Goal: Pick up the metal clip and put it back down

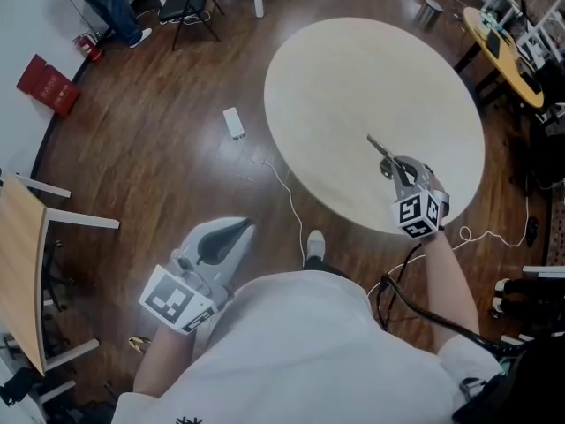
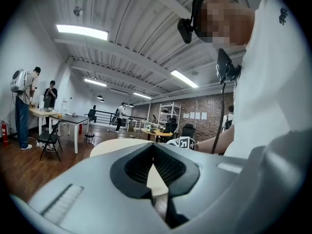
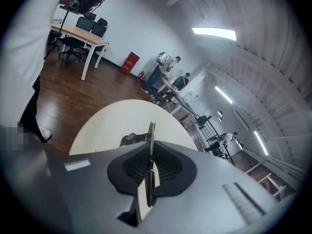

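Observation:
The metal clip (image 1: 381, 153) is held above the round beige table (image 1: 353, 87), off its surface, with my right gripper (image 1: 402, 173) shut on it. In the right gripper view the clip (image 3: 152, 130) stands as a thin upright blade pinched between the pads, its tip poking out past the right gripper (image 3: 151, 152), with the table (image 3: 107, 126) below. My left gripper (image 1: 231, 230) hangs low at the left over the wooden floor, close to my body, away from the table. In its own view the left gripper (image 2: 154, 152) has its tips together and holds nothing.
A white power strip (image 1: 233, 122) and its cable lie on the floor left of the table. A wooden desk (image 1: 19, 263) stands at the far left, a red bag (image 1: 48, 85) beyond it. A folding chair (image 1: 185, 7) and a yellow table (image 1: 503, 47) stand at the back.

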{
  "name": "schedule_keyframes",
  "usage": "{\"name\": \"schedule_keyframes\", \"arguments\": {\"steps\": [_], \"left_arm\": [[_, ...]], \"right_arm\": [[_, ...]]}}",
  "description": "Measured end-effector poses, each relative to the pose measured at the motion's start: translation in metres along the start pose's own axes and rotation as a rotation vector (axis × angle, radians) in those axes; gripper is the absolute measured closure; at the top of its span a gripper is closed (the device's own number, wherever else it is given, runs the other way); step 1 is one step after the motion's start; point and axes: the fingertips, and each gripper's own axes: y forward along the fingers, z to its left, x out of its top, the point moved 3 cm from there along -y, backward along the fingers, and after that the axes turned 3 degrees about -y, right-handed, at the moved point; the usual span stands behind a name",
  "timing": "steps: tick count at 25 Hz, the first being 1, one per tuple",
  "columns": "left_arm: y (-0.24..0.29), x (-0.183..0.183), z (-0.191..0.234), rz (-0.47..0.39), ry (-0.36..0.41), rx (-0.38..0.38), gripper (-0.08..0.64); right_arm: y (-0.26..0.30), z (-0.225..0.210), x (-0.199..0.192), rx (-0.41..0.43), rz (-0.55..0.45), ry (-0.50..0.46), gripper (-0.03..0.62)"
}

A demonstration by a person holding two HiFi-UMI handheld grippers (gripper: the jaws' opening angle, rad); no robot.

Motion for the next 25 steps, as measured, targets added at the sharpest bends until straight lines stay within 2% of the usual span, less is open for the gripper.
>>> {"name": "schedule_keyframes", "arguments": {"steps": [12, 15, 21, 25], "left_arm": [[-0.095, -0.035, -0.006, -0.01, -0.028, -0.013, 0.561], [-0.111, -0.043, -0.017, -0.002, -0.039, -0.023, 0.561], [-0.128, -0.052, -0.024, 0.013, -0.011, -0.047, 0.561], [-0.127, -0.057, -0.032, 0.016, 0.009, -0.069, 0.561]], "right_arm": [[-0.137, 0.07, 0.11, -0.055, -0.087, -0.01, 0.589], [-0.167, 0.091, 0.127, -0.048, -0.103, -0.022, 0.589], [-0.213, 0.115, 0.162, -0.072, -0.143, -0.031, 0.589], [-0.231, 0.122, 0.168, -0.08, -0.16, -0.035, 0.589]]}}
